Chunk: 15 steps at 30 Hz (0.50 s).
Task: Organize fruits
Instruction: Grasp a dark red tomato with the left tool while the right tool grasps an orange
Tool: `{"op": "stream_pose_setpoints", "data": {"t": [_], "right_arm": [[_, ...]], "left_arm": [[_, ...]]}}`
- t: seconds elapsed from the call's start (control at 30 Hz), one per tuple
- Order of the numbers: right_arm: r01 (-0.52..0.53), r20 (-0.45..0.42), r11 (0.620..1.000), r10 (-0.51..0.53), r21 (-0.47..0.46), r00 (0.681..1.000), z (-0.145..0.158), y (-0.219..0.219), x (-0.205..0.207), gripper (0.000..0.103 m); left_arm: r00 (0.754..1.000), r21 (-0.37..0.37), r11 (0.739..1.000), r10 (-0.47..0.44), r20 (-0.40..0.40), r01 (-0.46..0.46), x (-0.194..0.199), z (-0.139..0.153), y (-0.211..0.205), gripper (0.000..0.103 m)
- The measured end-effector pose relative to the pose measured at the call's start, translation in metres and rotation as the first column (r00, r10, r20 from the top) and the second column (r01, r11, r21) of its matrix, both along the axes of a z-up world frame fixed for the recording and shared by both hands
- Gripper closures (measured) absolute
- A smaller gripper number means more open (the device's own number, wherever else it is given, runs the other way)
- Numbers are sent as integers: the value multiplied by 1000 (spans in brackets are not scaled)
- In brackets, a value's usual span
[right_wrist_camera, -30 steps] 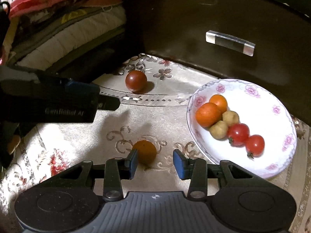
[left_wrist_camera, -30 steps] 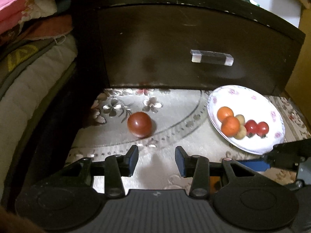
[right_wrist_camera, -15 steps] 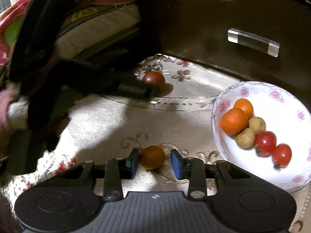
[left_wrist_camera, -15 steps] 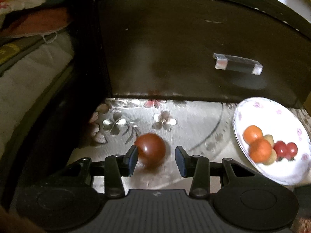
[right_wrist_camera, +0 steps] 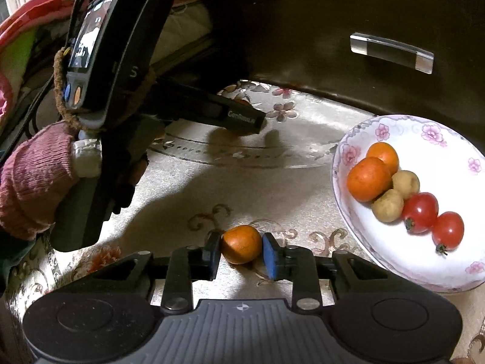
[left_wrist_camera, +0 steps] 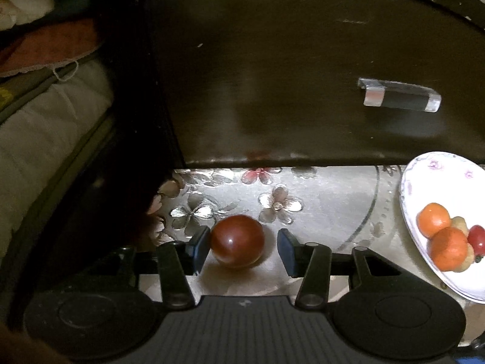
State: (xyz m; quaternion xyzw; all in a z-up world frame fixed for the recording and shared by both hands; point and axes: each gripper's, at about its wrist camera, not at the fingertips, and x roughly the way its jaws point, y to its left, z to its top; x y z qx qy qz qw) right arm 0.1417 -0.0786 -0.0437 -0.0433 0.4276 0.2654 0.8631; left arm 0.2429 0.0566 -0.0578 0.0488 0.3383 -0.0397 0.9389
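Three small oranges [right_wrist_camera: 241,244], two in plate at 3 o'clock, two red cherry tomatoes [right_wrist_camera: 420,212], two tan round fruits [right_wrist_camera: 388,205], one dark red tomato [left_wrist_camera: 237,241], one plate [right_wrist_camera: 394,267], two grippers [right_wrist_camera: 241,253].

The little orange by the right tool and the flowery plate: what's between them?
Nothing but bare patterned cloth between the little orange and the plate, as the right wrist view shows.

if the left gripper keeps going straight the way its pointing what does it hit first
Most likely the dark red tomato, which already sits on the cloth between the opening jaws of the left gripper. Past it come the flowered tablecloth and the dark drawer front.
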Motion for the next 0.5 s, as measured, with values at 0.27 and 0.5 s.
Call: {"op": "stream_pose_setpoints", "data": {"t": [0.27,0.5], "right_arm": [[47,-14,999,-46,9,999,2,-10,6,78],[79,-4,997,-79,-2,997,11,-20,3,78]], "left_arm": [[998,-43,999,21,-51,-23,7,-10,7,58],[997,-70,998,-15,-79,10,-7,-3,-3,59]]}}
